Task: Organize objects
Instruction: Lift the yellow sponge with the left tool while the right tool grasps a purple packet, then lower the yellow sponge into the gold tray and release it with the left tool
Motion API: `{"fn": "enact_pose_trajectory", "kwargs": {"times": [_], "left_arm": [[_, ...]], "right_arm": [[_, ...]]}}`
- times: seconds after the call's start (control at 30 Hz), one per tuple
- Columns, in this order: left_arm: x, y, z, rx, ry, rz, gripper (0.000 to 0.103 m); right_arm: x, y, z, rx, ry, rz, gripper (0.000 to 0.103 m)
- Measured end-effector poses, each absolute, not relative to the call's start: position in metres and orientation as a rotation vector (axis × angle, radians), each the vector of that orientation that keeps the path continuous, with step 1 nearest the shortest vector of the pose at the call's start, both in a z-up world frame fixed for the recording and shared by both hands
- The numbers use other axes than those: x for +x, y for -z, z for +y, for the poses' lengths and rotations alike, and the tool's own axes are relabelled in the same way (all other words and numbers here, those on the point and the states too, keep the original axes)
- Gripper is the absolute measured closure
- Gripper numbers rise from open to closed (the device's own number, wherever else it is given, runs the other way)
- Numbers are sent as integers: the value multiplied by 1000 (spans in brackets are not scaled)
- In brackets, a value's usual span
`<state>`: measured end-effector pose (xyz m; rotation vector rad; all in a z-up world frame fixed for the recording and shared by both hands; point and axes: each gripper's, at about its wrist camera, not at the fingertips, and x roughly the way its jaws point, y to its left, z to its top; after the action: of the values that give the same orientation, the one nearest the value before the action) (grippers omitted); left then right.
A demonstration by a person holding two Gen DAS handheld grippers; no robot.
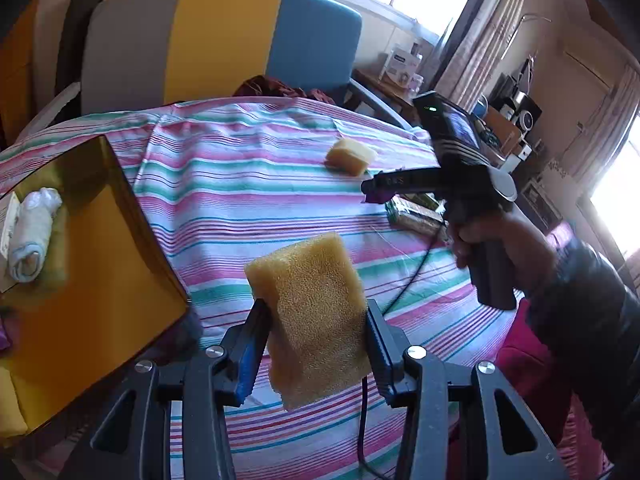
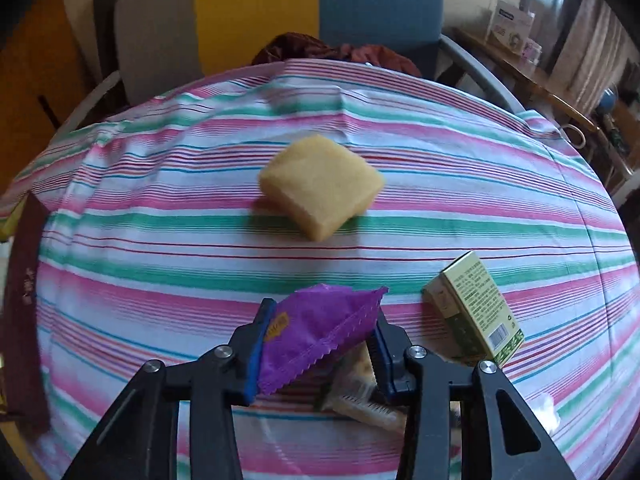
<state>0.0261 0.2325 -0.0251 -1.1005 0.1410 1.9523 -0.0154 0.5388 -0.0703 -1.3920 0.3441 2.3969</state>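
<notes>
Yellow sponge (image 1: 310,316) pinched upright in the left tongs (image 1: 316,344), lifted clear of the striped tabletop (image 1: 248,184), just beside the gold box (image 1: 100,280) holding a rolled white cloth (image 1: 32,232). Purple packet (image 2: 316,332) clamped in the right tongs (image 2: 316,344), above a clear wrapper (image 2: 360,392), next to a green carton (image 2: 476,312). Second sponge (image 2: 320,186) lying farther off, untouched. Likely risks: soft foam squirming loose from a light squeeze; slick foil sliding out; trailing cable (image 1: 404,284) snagging.
</notes>
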Motion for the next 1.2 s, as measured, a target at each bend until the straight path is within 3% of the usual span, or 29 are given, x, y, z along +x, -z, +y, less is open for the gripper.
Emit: {"fn": "enact_pose_trajectory", "kwargs": {"times": [0.4,0.83,1.2], "left_arm": [[22,18,192,-1105,-2044,90,57],[-44,7,65,-1216,-2341,-95,57],[-116,54,56,-1450,-2319,68,57]], "right_arm": [[5,84,460,-1531,-2583,359,59],[6,88,456,-1548,-2591,303,60],[5,88,451,-1551,-2593,286,60]]}}
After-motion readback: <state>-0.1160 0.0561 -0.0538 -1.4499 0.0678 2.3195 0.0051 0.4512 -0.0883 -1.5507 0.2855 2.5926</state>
